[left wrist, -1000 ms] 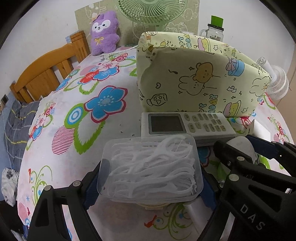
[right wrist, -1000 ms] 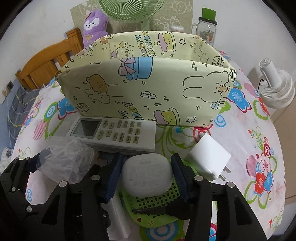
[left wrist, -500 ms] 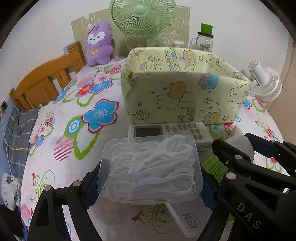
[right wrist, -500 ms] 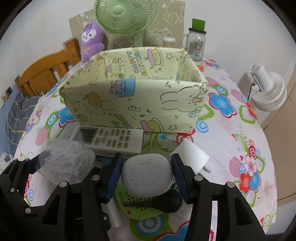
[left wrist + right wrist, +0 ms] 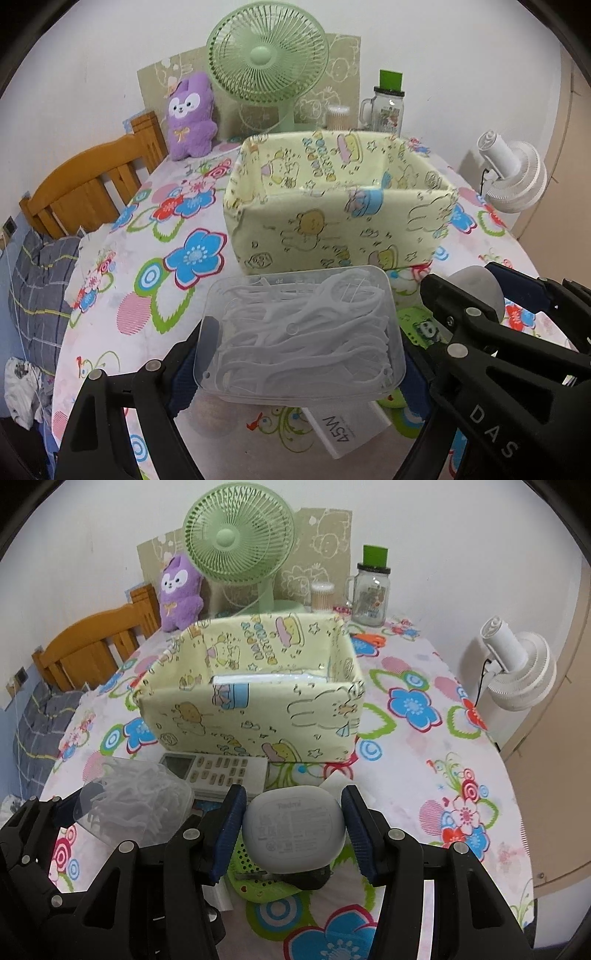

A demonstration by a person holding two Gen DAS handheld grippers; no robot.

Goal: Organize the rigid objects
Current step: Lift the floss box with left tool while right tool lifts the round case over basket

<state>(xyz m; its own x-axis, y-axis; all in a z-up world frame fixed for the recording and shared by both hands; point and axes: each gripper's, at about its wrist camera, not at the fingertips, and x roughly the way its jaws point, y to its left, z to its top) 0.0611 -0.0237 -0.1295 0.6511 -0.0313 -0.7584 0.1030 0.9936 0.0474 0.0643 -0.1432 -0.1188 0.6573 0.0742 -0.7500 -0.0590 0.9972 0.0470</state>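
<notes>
My left gripper [image 5: 301, 354] is shut on a clear plastic box of white floss picks [image 5: 303, 332] and holds it above the table, in front of the yellow cartoon-print fabric bin [image 5: 340, 218]. My right gripper [image 5: 293, 830] is shut on a white Redmi earbud case [image 5: 293, 829], also raised, in front of the same bin [image 5: 251, 716]. The floss box also shows in the right wrist view [image 5: 136, 801], and the earbud case in the left wrist view [image 5: 476, 291]. A white remote control [image 5: 218, 771] lies against the bin's front. A flat packet [image 5: 269, 678] lies inside the bin.
A white charger [image 5: 343, 424], a green perforated object [image 5: 258, 878] and a black item lie on the flowered tablecloth below the grippers. A green fan [image 5: 238, 535], purple plush [image 5: 179, 590], glass jar [image 5: 371, 598] and white fan [image 5: 517, 668] stand behind and right. A wooden chair [image 5: 92, 184] is left.
Both grippers have risen and drawn back with their loads. The bin now shows from higher up, with its open top and inside visible.
</notes>
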